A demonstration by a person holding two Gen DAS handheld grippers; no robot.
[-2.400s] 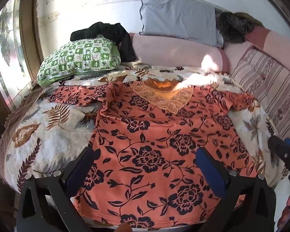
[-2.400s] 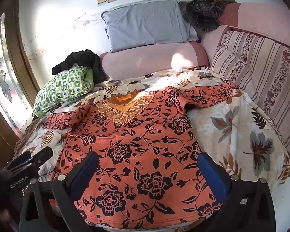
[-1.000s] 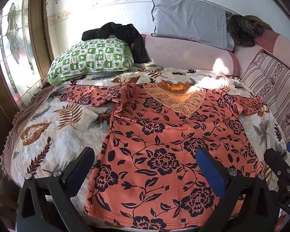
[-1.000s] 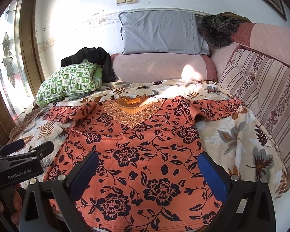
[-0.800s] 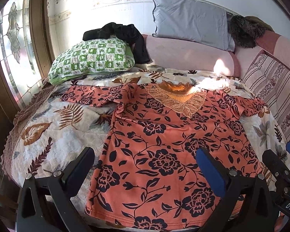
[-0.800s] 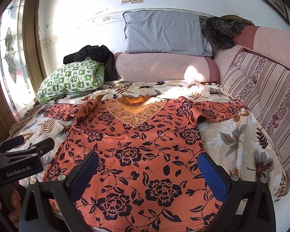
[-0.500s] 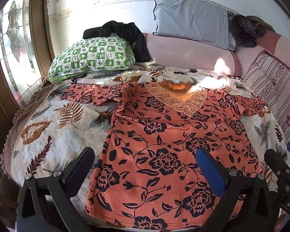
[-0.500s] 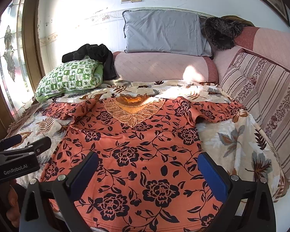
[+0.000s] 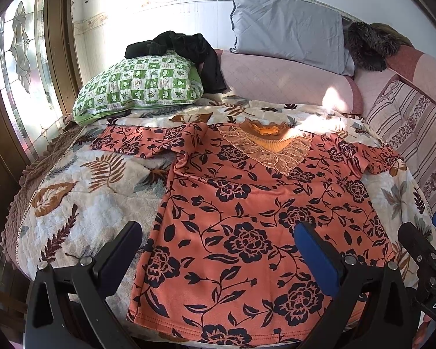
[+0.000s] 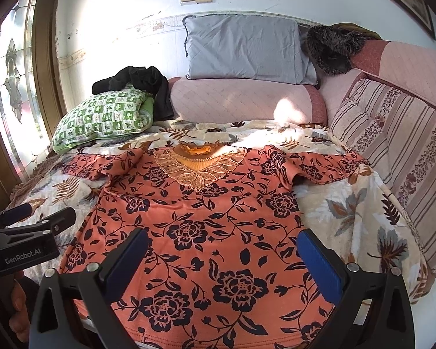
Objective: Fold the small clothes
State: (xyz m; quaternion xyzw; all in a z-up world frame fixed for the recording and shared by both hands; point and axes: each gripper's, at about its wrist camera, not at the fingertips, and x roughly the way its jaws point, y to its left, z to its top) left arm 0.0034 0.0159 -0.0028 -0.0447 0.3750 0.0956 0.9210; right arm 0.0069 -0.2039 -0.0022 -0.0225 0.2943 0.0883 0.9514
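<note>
The orange floral top (image 9: 255, 212) is laid flat, front side up, on the leaf-patterned blanket (image 9: 81, 192) of the bed, with the lace neckline (image 9: 266, 145) directed toward the pillows and the hem at the near edge. Both short sleeves are spread outward: one (image 9: 148, 142) toward the window side, the other (image 10: 319, 168) toward the striped cushion (image 10: 398, 145). No fold is seen in the body of the garment; only slight wrinkling is noted at the armpits.

The left tool (image 9: 218, 250) is held above the hem region with its jaws spread wide and nothing between them. The right tool (image 10: 223, 258) is likewise released, jaws wide apart, hovering over the lower part of the garment without contact being evident. In the right wrist view, the left tool is also seen at the near left, beside the garment's side edge.

Task status is judged as follows: the spreading stage appears complete, and folding has not been started. Remaining steps are expected to include turning the sleeves inward, folding the sides toward the centre, and doubling the hem toward the neckline. A grasp on a sleeve or side edge is required before any of these can be carried out.

A green checked pillow (image 9: 139, 87), black clothing (image 9: 186, 49) and a grey pillow (image 9: 287, 32) lie beyond the garment, well apart from it
</note>
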